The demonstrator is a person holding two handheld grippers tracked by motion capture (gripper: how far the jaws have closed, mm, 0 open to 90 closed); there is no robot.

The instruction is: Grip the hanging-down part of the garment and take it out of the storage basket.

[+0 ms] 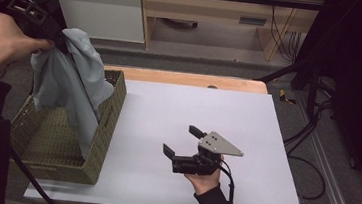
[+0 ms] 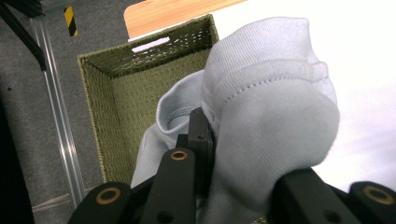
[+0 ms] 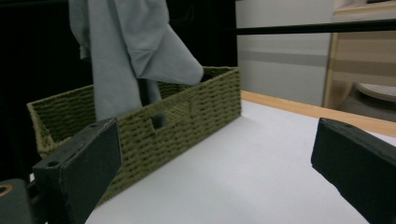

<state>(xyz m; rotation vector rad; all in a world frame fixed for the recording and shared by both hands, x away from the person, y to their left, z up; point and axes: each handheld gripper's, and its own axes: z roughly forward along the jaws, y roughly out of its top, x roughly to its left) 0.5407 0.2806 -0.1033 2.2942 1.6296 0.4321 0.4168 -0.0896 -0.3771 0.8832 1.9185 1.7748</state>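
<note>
Two grippers work here. From the high view, the left gripper (image 1: 50,29) is raised above the woven basket (image 1: 109,120) at the counter's (image 1: 246,133) left edge, its fingers clamped tight on a pale blue cloth (image 1: 70,86) that hangs down into the basket. The left gripper view adds what the high view hides: the cloth (image 2: 271,107) is soft knit with a stitched seam, bunched around one black finger (image 2: 200,135), and the olive basket's (image 2: 107,116) floor below is bare. The right gripper (image 1: 181,142) rests low over the smooth white counter, well apart from the basket, fingers spread wide and holding nothing. Its own view shows a handle slot (image 3: 159,120) cut in the basket's wicker side, with open counter (image 3: 243,172) between.
</note>
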